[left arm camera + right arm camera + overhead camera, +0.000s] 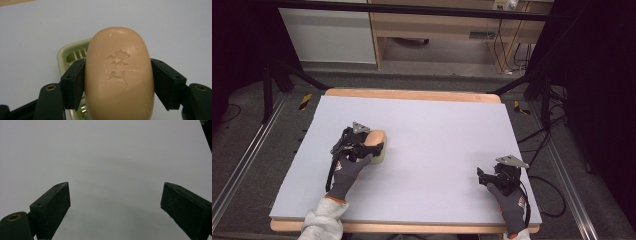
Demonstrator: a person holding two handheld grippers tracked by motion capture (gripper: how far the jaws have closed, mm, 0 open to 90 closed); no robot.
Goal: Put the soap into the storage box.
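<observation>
Gripping the soap bar [119, 75] by its curved sides, my left gripper [119, 82] risks it squirting out and missing the green soap dish [65, 53] underneath at 11 o'clock. My right gripper [115, 202] sits wide open, holding nothing.

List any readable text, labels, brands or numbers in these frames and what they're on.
No text can be read in these frames.
Soap bar: a mark is pressed into its top face, possibly two characters, too worn and soft to read.
Left gripper, soap dish, right gripper, table: no lettering or numbers visible.
</observation>
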